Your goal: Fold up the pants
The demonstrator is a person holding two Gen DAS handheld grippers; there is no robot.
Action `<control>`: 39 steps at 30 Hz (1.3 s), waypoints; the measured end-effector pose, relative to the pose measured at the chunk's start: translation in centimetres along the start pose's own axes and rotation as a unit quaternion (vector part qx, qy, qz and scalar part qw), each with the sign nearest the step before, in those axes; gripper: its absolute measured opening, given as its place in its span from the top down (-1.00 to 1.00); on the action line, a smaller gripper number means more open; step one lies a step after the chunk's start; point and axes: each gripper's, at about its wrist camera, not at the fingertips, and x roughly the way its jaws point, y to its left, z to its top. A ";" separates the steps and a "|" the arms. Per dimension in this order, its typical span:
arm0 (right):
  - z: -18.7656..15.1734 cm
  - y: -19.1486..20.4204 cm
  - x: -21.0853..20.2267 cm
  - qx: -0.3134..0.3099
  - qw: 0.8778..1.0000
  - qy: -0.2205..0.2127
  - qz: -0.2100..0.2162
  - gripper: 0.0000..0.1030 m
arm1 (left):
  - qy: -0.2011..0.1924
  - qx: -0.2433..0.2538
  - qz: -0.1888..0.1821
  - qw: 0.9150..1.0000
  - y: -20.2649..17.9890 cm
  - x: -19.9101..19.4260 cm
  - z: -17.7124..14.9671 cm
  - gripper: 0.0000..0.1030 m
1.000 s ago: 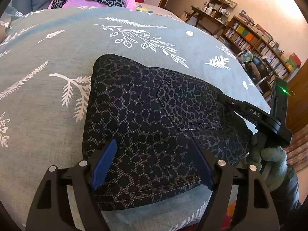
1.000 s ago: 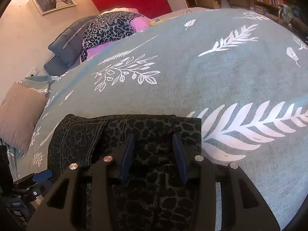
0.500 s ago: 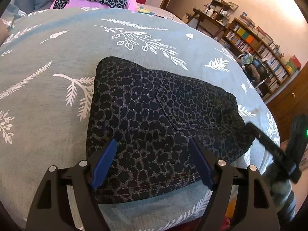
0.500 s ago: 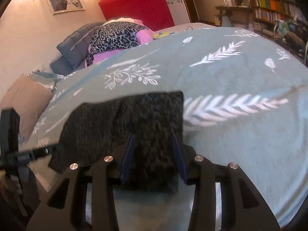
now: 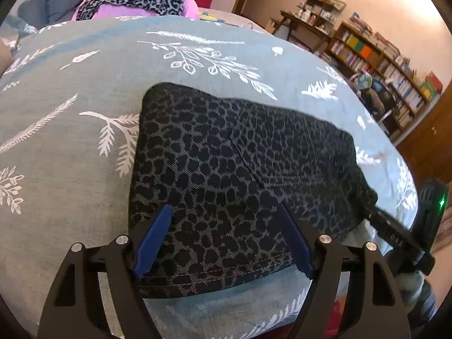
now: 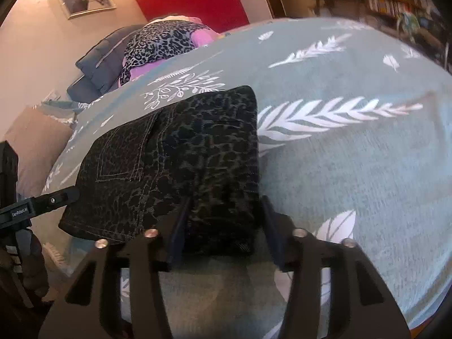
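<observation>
Lying folded into a thick, soft block on the grey-blue bedspread (image 5: 70, 147) with white leaf prints are the dark spotted pants (image 5: 226, 175), and a heap of spotted and pink clothes (image 6: 161, 45) is sitting far behind them. The left gripper (image 5: 223, 243) is hanging wide open over the near hem, pinching nothing. The right gripper (image 6: 223, 226) is opening its jaws, with the pants' corner lying between them.

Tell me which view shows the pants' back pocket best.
The left wrist view: the back pocket sits central, sharp and well lit on the folded leopard-print pants. The right wrist view shows it off to the left, darker and slightly blurred, mostly as stitching.
</observation>
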 end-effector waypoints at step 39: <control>5.7 -1.6 5.7 0.078 0.984 0.102 0.122 -0.43 | 0.041 -0.061 -0.001 0.997 5.3 5.3 4.6 -0.69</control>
